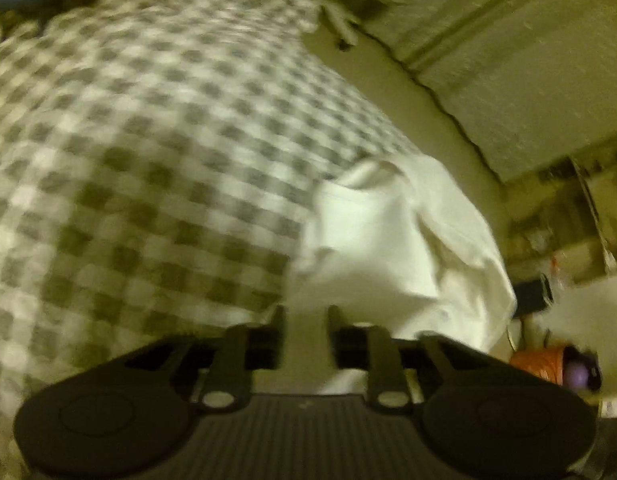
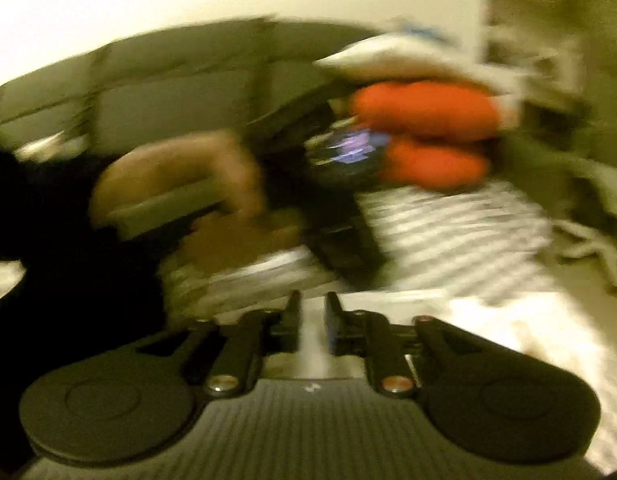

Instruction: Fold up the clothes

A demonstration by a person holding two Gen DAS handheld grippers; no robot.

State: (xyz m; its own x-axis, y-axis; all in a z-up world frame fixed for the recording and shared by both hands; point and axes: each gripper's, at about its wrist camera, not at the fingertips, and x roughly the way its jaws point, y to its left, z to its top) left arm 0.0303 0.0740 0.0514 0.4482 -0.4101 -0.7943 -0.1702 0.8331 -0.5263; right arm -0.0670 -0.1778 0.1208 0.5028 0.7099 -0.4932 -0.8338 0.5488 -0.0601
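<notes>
A white garment [image 1: 388, 240] lies crumpled on a grey-and-white checkered bedspread [image 1: 148, 140] near the bed's right edge. In the left wrist view, my left gripper [image 1: 308, 314] is shut on the garment's near edge, with cloth running between the fingers. In the blurred right wrist view, my right gripper [image 2: 312, 306] is also shut on a strip of pale cloth, and the white garment [image 2: 508, 328] spreads to its right. A hand [image 2: 180, 176] holds the other gripper's handle just ahead, above the bedspread [image 2: 448, 224].
Orange cushions [image 2: 424, 108] and a white pillow [image 2: 408, 60] are stacked at the head of the bed. A beige padded panel [image 1: 508, 60] runs along the bed's right side. Clutter and an orange object [image 1: 536, 364] sit off the bed's edge.
</notes>
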